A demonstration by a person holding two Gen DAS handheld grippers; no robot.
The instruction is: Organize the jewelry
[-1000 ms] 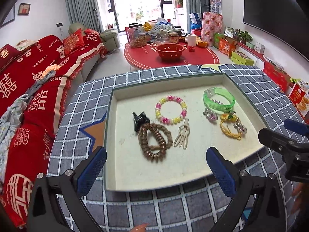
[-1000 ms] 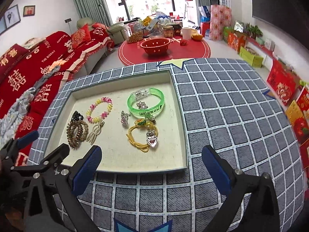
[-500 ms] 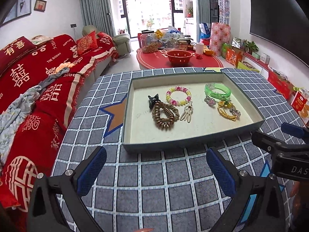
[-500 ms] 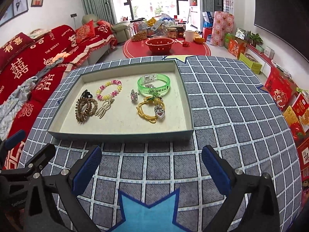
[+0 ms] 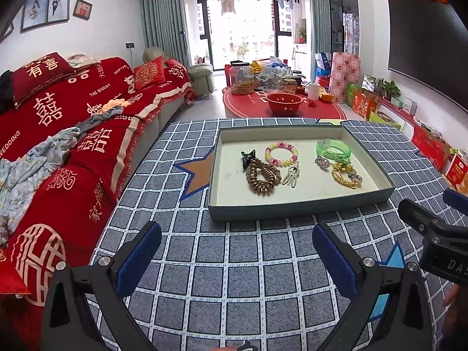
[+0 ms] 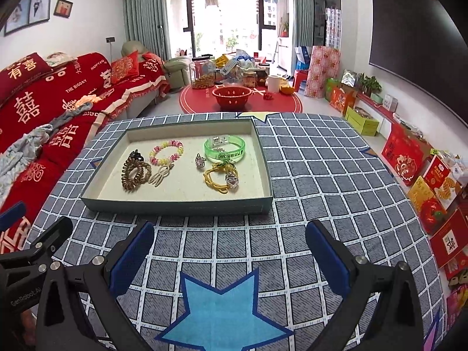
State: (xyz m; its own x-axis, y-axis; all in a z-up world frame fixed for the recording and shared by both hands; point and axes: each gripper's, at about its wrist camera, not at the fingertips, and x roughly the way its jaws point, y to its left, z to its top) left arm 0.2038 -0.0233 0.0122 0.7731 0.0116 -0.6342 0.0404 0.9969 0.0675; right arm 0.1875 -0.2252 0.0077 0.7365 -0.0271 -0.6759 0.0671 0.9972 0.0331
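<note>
A shallow grey-green tray (image 5: pixel 295 211) (image 6: pixel 175 207) lies on the checked tablecloth and holds the jewelry. In it are a brown coiled bracelet (image 5: pixel 260 177) (image 6: pixel 135 174), a pastel bead bracelet (image 5: pixel 281 153) (image 6: pixel 166 152), a green bangle (image 5: pixel 333 149) (image 6: pixel 224 147), a yellow cord with a heart charm (image 5: pixel 346 175) (image 6: pixel 221 179), a black claw clip (image 5: pixel 248 156), a beige clip (image 5: pixel 291 175) (image 6: pixel 160 175) and a small silver charm (image 5: pixel 322 162) (image 6: pixel 199 161). My left gripper (image 5: pixel 236 259) and right gripper (image 6: pixel 229 259) both stand open and empty, well short of the tray's near wall.
The tablecloth (image 6: pixel 321 175) has blue and orange stars. A red-covered sofa (image 5: pixel 58 134) runs along the left. Beyond the table stands a red round table with a red colander (image 6: pixel 232 96) and jars. Boxes (image 6: pixel 433 181) line the right wall.
Both grippers have pulled back and away from the tray, which now sits farther off. Both stayed open and empty. The jewelry has not moved.
</note>
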